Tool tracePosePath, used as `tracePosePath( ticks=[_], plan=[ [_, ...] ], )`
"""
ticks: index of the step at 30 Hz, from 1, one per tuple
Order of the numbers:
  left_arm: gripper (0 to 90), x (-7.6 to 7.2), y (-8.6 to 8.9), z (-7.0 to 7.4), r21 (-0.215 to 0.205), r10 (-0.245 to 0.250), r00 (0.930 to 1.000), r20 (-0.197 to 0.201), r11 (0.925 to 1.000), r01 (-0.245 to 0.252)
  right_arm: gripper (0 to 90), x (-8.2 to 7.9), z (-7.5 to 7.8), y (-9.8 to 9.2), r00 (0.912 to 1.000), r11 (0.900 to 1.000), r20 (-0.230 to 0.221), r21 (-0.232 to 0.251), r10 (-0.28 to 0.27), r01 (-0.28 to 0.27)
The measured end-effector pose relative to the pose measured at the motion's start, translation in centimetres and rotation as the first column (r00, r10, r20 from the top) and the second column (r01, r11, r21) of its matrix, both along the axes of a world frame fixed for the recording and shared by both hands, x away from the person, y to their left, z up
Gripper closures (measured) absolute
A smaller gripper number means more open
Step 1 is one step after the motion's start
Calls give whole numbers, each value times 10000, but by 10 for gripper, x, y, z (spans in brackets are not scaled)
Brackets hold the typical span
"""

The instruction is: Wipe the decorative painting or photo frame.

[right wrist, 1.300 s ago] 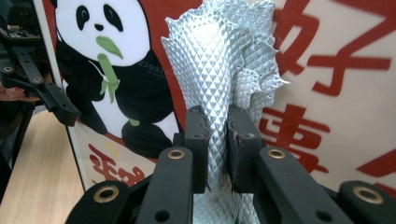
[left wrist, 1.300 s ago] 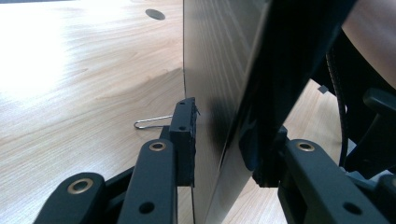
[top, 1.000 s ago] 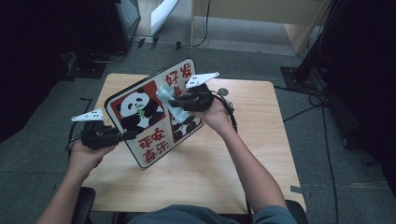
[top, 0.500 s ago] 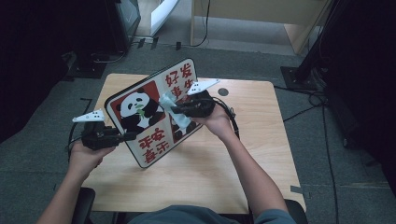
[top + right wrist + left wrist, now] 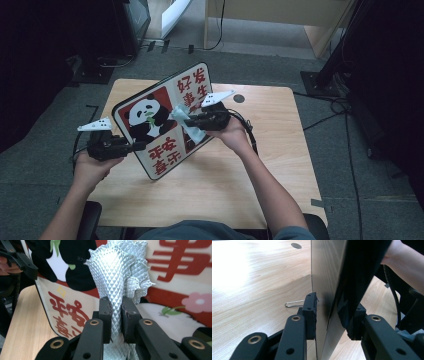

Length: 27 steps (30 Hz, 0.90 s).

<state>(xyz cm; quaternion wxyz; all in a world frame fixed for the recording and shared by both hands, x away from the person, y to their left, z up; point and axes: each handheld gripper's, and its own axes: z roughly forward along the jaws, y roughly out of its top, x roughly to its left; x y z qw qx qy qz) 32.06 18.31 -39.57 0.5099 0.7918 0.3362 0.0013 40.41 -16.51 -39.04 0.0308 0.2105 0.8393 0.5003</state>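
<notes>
step: wiping of the panda board judged in hand; board is held tilted above the table while its printed face is met by the cloth
left gripper: jaws pinched on the board's near-left edge; in the left gripper view the pads are seen pressed on both faces of the board
right gripper: jaws pressed together on a bunched pale quilted cloth; in the right gripper view the cloth is clamped between the pads, its free end fanned against the board
board place: mid-table, lifted, far corner raised, print facing the person
next move (judged): cloth to be dragged across the print with light pressure; left grip to be kept firm so the board is not twisted out
risk (judged): board slipping at the thin edge hold
containers: none seen; nothing held in anything
other: a wire clip lies on the table beside the left jaw; a round hole at the far side of the table
</notes>
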Motion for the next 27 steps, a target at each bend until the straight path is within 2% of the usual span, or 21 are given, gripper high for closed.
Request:
tracePosePath(
  ticks=[3,8,19,24,27],
  plan=[
    [680,0,0,0,0,2,10000,-18,10000,-2,812,-1,-5,-1,10000,9999,-15,106,-40,40],
    [691,0,1,0,-26,12,10000,-49,10000,-12,812,-3,-13,-1,9997,10000,-230,17,-27,28],
    [732,-1,2,1,-48,-16,10000,35,10000,16,812,-5,-22,-2,9997,9999,-215,-76,69,-70],
    [749,-1,2,1,-111,-14,10000,49,9999,14,812,-7,-31,-3,9987,9998,-498,-167,60,-68],
    [754,-1,3,1,-98,-16,10000,60,10000,16,812,-8,-36,-3,9986,9998,-518,-156,80,-88]
  ],
)
